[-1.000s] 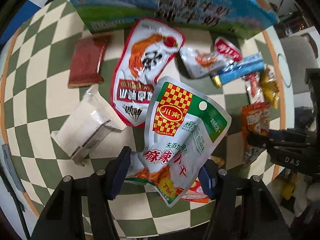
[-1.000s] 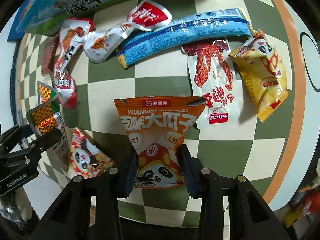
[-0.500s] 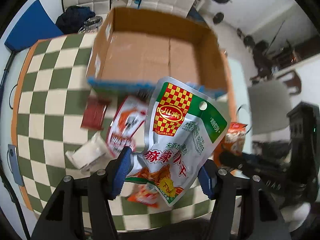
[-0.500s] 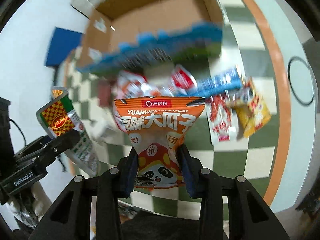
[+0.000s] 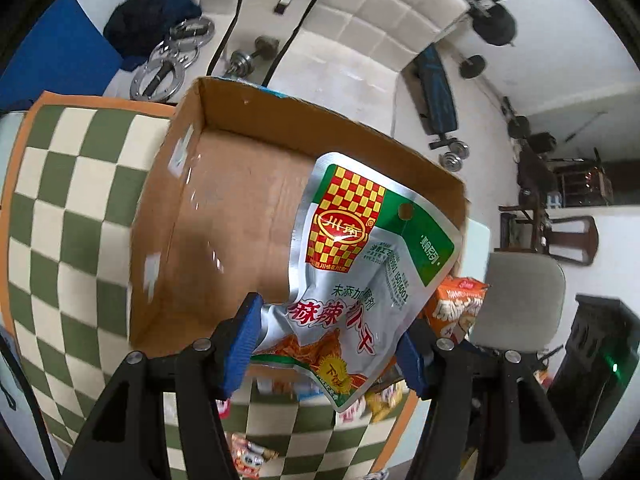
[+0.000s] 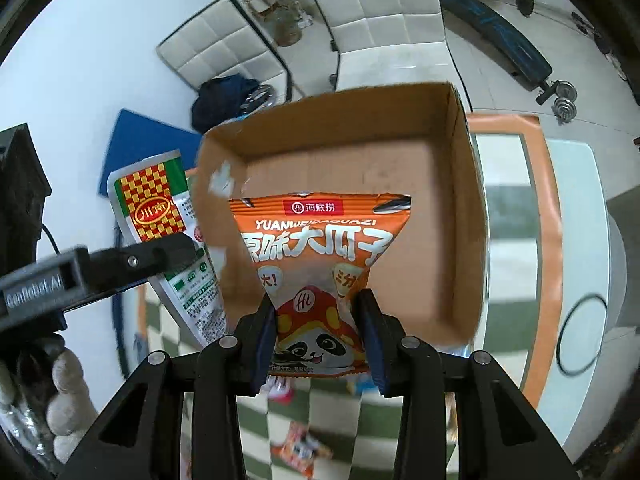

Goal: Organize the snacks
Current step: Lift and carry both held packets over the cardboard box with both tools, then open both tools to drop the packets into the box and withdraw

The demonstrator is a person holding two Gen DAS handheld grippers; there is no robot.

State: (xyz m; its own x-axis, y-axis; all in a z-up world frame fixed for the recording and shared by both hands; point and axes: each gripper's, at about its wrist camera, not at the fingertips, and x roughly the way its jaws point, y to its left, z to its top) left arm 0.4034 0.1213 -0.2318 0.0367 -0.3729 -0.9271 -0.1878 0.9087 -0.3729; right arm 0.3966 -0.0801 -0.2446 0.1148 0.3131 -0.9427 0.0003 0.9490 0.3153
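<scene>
1. Left wrist view: one silver pouch, mid-frame, clamped in the left gripper's jaws above one open box.
2. Right wrist view: one orange packet, centre, pinched by the right gripper.
3. A second ago both hung low over the bench; now the box fills each frame.

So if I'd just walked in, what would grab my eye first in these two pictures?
Probably the two bright snack packets held up close to the cameras: a silver packet with a red-and-yellow checked panel clamped in the left tool, and an orange packet with a cartoon panda clamped in the right tool. Right behind both sits an open cardboard box on a green-and-cream checked tablecloth.
</scene>
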